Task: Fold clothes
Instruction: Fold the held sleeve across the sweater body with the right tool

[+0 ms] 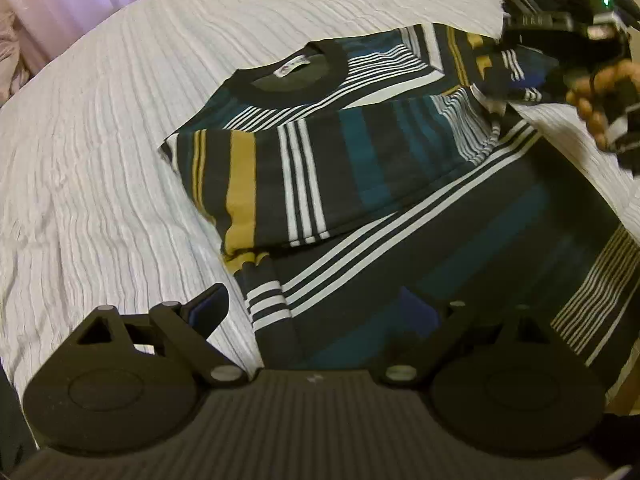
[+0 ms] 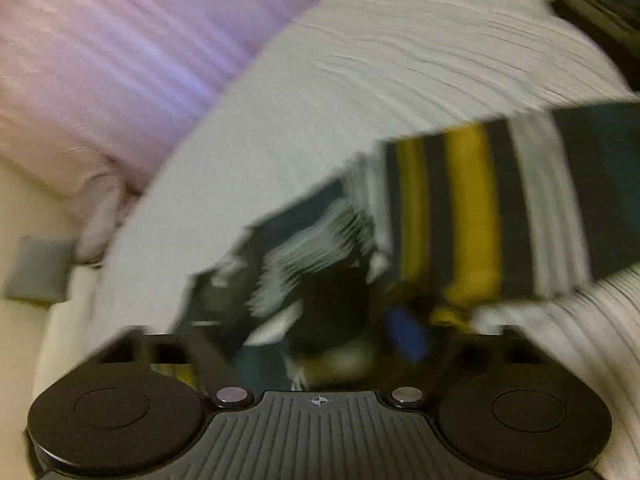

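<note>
Striped shirt (image 1: 360, 168) lies on the white ribbed bedspread (image 1: 120, 140), collar away from you. Dark body with teal bands, mustard bars and groups of thin white stripes; black round neckband with a white label. One sleeve is folded flat across the chest. Your left gripper (image 1: 320, 312) stands open over the near hem, nothing between its fingers. Your right gripper (image 2: 304, 336) shows its jaws spread apart, blurred shirt cloth bunched just before them; the pads don't press it.

White ribbed bedspread (image 1: 120, 140), pink curtain (image 2: 100, 60) behind.
</note>
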`<action>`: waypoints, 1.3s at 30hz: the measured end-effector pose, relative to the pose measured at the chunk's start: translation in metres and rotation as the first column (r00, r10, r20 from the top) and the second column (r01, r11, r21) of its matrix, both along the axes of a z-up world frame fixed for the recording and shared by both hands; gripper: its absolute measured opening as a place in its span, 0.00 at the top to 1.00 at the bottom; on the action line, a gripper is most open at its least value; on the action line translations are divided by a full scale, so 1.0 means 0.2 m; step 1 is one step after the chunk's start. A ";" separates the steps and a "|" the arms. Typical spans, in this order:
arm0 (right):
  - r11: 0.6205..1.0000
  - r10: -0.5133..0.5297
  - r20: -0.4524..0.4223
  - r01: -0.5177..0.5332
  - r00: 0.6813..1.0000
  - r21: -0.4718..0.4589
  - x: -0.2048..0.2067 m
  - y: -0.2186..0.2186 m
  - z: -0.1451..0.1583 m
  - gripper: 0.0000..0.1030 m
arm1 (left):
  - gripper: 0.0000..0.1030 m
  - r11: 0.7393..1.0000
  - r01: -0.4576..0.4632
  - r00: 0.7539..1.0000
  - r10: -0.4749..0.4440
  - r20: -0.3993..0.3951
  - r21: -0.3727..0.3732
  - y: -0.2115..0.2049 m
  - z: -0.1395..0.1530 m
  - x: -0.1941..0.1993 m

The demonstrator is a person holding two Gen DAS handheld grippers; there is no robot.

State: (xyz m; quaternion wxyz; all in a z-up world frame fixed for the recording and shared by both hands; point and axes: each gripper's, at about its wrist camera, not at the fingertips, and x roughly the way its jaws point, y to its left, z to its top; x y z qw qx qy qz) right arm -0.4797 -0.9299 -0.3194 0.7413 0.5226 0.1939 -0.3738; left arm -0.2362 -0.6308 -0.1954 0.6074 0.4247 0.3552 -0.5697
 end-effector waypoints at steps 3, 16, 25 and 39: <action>0.997 -0.061 0.015 0.060 0.998 0.055 -0.09 0.07 -0.07 0.19 | 0.12 1.000 0.018 1.000 -0.018 -0.004 0.017 -0.01 -0.02 -0.01; 0.990 -0.089 -0.085 0.098 0.992 0.105 -0.12 0.06 -0.11 0.74 | 0.12 0.997 0.070 0.997 -0.071 0.018 0.024 -0.08 -0.05 -0.06; 0.990 -0.100 0.086 0.090 0.991 0.110 -0.14 0.08 0.08 0.88 | 0.13 0.994 0.104 0.950 -0.108 0.292 0.029 -0.16 -0.40 0.04; 0.993 -0.101 0.087 0.096 0.991 0.064 -0.07 0.13 0.19 0.88 | 0.16 0.970 -0.192 0.928 0.229 0.293 -0.150 -0.14 -0.48 0.50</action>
